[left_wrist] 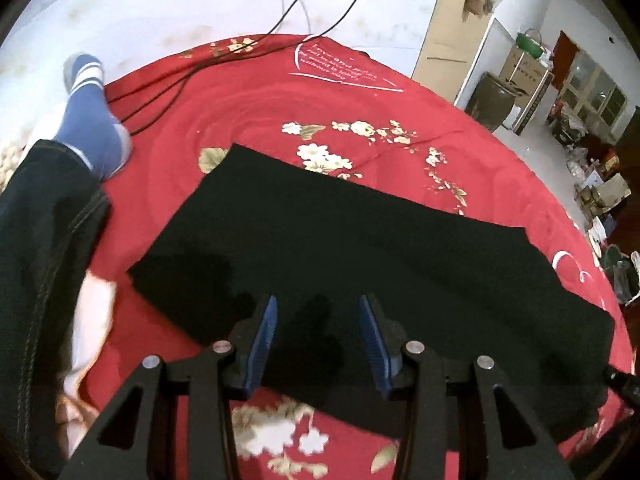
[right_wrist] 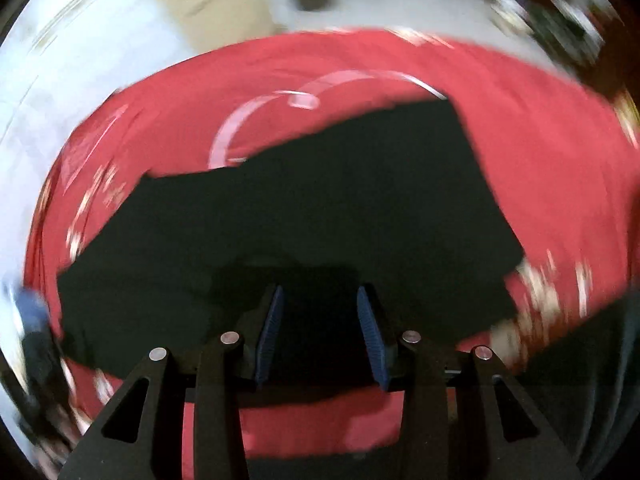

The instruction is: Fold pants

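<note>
The left gripper [left_wrist: 318, 308] is hanging over the near edge of the pants [left_wrist: 360, 248] with its jaws spread and nothing between the blue pads [left_wrist: 264, 344] — only dark cloth lying flat beneath them. The right gripper [right_wrist: 320, 300] is likewise standing apart, gripping nothing; its picture is badly smeared, so fine detail there cannot be told.

The pants are lying as a flat black slab in the middle of a red bedspread [left_wrist: 248, 92] printed with pale flowers. In the left view the far edge is running straight and the corners are looking square; in the right view the outline is stepping in at the far left, which suggests one layer is sitting slightly off the other, though the blur is making that uncertain.

Judgement: the garment appears already doubled at least once, and both grippers are reading as between grasps. To do the next fold well, each gripper should be taking the near edge close to a corner, catching every layer, not just the top one. Both should then be lifting together and carrying the edge evenly across — one side running ahead will skew the stack. The bedspread is soft; pinching it along with the pants is the likely fault.

A person's leg in dark jeans [left_wrist: 36, 264] and a blue sock [left_wrist: 94, 120] are resting at the left of the bedspread, beside black cables [left_wrist: 168, 88], well apart from the pants.
</note>
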A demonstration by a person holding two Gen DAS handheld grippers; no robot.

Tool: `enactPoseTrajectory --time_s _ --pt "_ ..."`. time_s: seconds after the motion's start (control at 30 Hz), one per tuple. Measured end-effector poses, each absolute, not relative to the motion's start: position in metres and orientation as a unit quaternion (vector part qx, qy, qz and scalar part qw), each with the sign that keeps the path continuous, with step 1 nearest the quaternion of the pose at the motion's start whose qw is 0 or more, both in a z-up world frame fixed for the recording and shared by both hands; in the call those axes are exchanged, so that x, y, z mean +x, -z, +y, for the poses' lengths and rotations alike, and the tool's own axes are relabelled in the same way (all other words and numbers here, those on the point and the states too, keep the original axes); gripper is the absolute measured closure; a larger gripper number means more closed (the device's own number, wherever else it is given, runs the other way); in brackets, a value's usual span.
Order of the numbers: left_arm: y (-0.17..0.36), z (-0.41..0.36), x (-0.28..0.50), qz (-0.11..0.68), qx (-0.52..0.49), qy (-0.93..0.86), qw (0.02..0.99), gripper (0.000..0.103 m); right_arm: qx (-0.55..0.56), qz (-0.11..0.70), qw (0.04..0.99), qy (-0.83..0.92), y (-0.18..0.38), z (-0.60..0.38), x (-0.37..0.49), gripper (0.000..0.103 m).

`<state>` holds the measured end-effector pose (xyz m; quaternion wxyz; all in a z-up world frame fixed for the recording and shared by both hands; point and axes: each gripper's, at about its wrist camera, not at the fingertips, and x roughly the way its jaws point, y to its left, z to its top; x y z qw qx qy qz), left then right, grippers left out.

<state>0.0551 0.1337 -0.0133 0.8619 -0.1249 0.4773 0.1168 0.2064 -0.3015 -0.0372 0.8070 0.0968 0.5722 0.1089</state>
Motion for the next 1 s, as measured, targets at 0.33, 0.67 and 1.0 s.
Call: enactPoseTrajectory --time_s 0.33,0.67,1.0 --pt "0.025 0.175 0.056 0.482 -0.159 -0.188 0.841 0.054 0.030 0.541 0.827 -0.150 0.060 -0.272 0.245 0.064" --pt "0.042 0.158 0.091 0.481 -0.115 -0.151 0.856 0.052 -0.053 0.502 0.800 -0.324 0.077 -0.173 0.265 0.064" --pt "0.027 0.134 0.068 0.484 -0.117 -0.124 0.858 0.052 -0.043 0.488 0.827 -0.274 0.048 -0.208 0.248 0.064"
